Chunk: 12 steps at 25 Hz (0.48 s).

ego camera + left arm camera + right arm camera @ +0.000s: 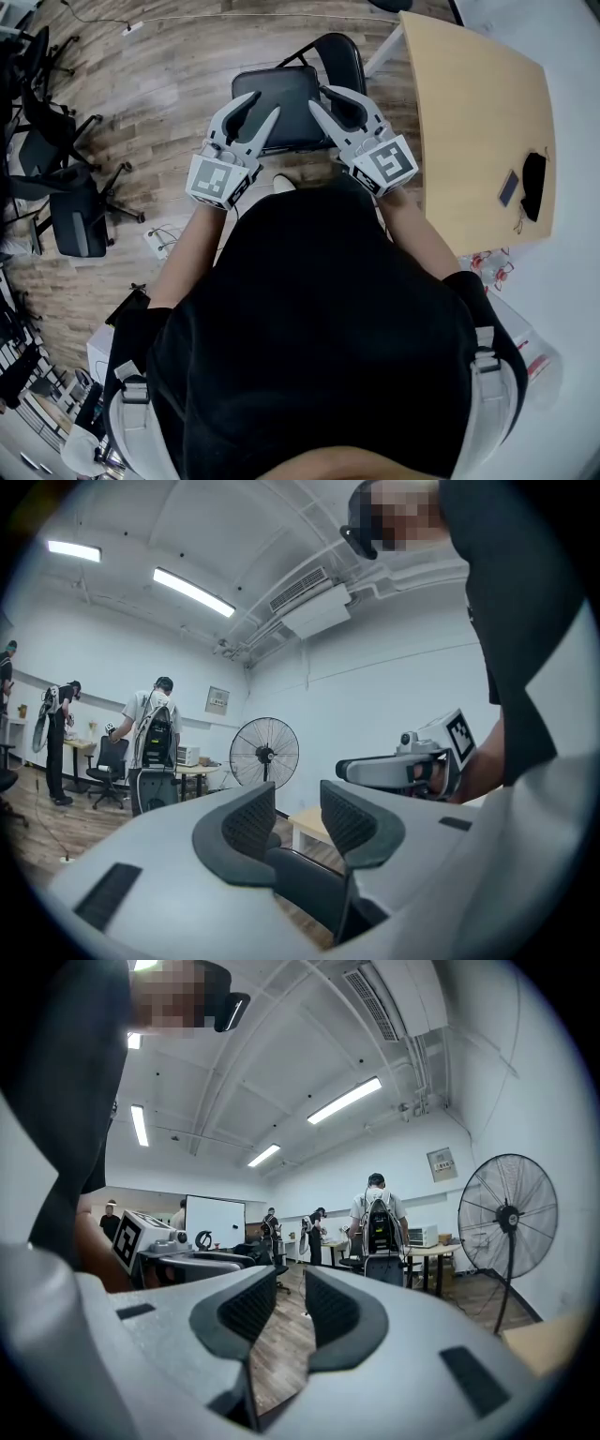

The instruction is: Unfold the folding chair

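Wood floor (178,94) w/ folding chair (292,127), seat (277,98) toward person (319,319), backrest (344,54) far-right; left claw (266,102) & right claw (319,97) both clenched, empty

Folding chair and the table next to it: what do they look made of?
The folding chair has a black padded seat and back with a dull sheen, likely vinyl or faux leather; its thin dark frame looks like painted metal tube. The table top is pale, matte and wood-toned, probably laminate or plywood; the view cannot settle which.
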Motion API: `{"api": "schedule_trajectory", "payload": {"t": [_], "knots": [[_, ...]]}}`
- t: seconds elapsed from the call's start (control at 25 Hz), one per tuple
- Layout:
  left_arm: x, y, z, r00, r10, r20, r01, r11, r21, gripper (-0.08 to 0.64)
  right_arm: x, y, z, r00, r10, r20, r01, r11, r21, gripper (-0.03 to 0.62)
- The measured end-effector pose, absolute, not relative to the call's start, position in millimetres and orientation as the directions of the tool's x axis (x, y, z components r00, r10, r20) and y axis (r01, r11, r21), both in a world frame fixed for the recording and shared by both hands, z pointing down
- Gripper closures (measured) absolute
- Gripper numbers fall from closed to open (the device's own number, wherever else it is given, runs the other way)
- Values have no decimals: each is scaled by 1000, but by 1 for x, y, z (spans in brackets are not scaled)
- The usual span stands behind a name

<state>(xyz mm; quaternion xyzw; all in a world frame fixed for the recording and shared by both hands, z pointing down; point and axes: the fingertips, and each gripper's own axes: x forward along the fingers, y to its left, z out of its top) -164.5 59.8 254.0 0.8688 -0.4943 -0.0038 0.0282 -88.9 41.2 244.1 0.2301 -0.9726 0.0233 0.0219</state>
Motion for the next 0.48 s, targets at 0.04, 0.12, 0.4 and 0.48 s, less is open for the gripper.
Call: {"api": "schedule_trajectory", "payload": {"t": [0.04,0.12,0.4,0.48], "knots": [[-165,59,253,511,-859,19,-859,-509,53,416,-89,41,245,-892,-448,54,-450,892,-37,494],[-165,57,251,512,-859,16,-858,-510,58,419,-89,40,245,-892,-449,56,-451,891,-39,494],[-161,60,254,516,-856,22,-856,-514,56,422,-88,43,247,-891,-451,55,-454,890,-42,495],[-160,60,256,518,-855,23,-855,-516,54,422,-88,42,248,-891,-451,55,-454,890,-43,497]]}}
